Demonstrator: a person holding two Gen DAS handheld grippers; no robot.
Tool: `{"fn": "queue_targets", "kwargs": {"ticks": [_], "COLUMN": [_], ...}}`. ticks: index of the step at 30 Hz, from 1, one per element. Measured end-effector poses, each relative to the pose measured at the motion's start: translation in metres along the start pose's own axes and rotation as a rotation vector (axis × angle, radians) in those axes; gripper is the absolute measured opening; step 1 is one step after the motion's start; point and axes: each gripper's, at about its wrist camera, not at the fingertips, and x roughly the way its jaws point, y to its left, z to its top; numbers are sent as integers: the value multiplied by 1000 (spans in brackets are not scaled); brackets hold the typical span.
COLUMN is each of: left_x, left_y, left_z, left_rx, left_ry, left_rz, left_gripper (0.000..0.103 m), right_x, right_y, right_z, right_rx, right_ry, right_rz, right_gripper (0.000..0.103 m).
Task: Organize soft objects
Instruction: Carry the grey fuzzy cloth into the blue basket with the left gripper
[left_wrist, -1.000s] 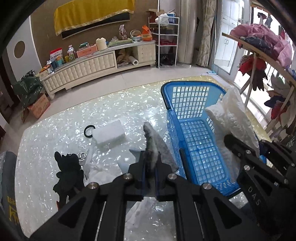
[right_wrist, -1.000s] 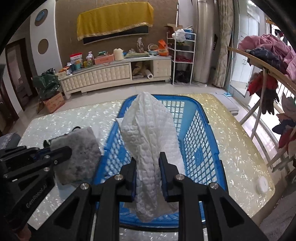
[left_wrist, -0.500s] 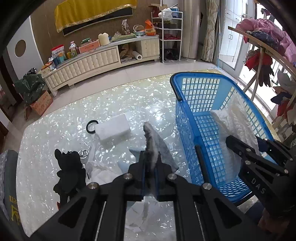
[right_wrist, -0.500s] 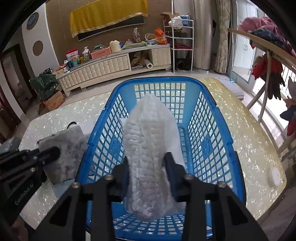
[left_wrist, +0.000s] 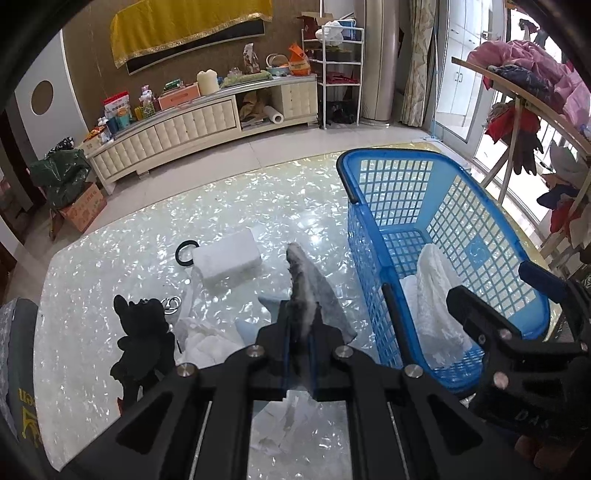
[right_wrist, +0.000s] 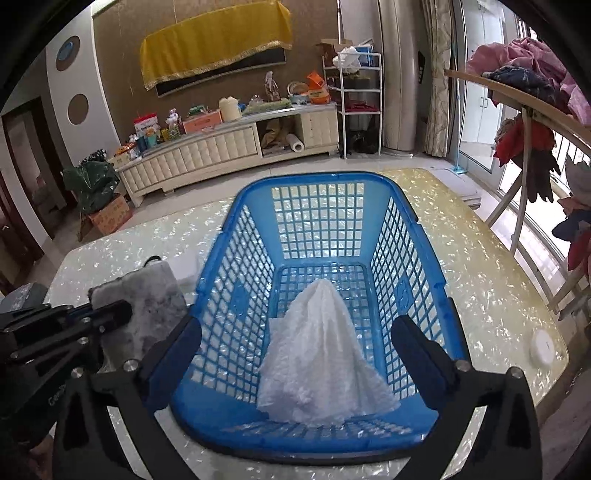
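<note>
White cloth lies heaped inside the basket, loose between our right gripper's spread jaws and touching neither. Left of the basket, our left gripper pinches a grey pad upright above the table.

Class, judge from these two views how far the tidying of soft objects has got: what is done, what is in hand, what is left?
Done: the white cloth lies inside the blue basket, and the right tongs are open around it. In hand: the left tongs grip the grey furry cloth beside the basket. Left: the black plush toy, the white block and crumpled white fabric sit on the table.
</note>
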Motion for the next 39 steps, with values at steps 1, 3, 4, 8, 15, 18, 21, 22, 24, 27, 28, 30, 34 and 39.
{"fn": "queue_targets", "kwargs": {"ticks": [1,3,4,8,15,18,21,22,24,27,28,30,34,39], "left_x": [-3,-9,-11,-26,-58,-67,-68,-68,-68,-65,-64,-58,-42,-18], "left_y": [0,0,1,4,-2,-13,-24,-28,-35,-48,-51,-62,-83,-101], "left_z": [-1,-4,-5,-6,3,7,11,13,15,20,21,24,28,28], "left_rx": [-1,-3,-5,-8,2,33,66,75,82,103,109,127,156,177], "left_ry": [-3,-7,-9,-28,-100,-128,-137,-138,-141,-138,-136,-128,-105,-58], "left_rz": [-2,-5,-7,-16,-54,-69,-92,-97,-105,-132,-138,-155,-172,-202], "left_gripper": [6,6,6,6,6,6,6,6,6,6,6,6,6,6], "right_x": [-6,-12,-16,-33,-45,-48,-50,-51,-50,-48,-46,-45,-42,-35], "right_y": [1,4,4,5,-6,-16,-25,-28,-38,-49,-52,-56,-66,-73], "right_z": [-2,-3,-3,-1,0,-1,-2,-3,-5,-9,-9,-11,-15,-20], "right_rx": [-1,-4,-8,-23,-25,-5,6,11,30,56,63,74,95,114], "right_ry": [-11,-19,-23,-58,-79,-81,-89,-91,-90,-82,-77,-73,-65,-44], "right_rz": [4,7,10,4,-58,-71,-84,-90,-102,-116,-120,-126,-137,-145], "right_gripper": [103,103,103,103,103,103,103,103,103,103,103,103,103,103]}}
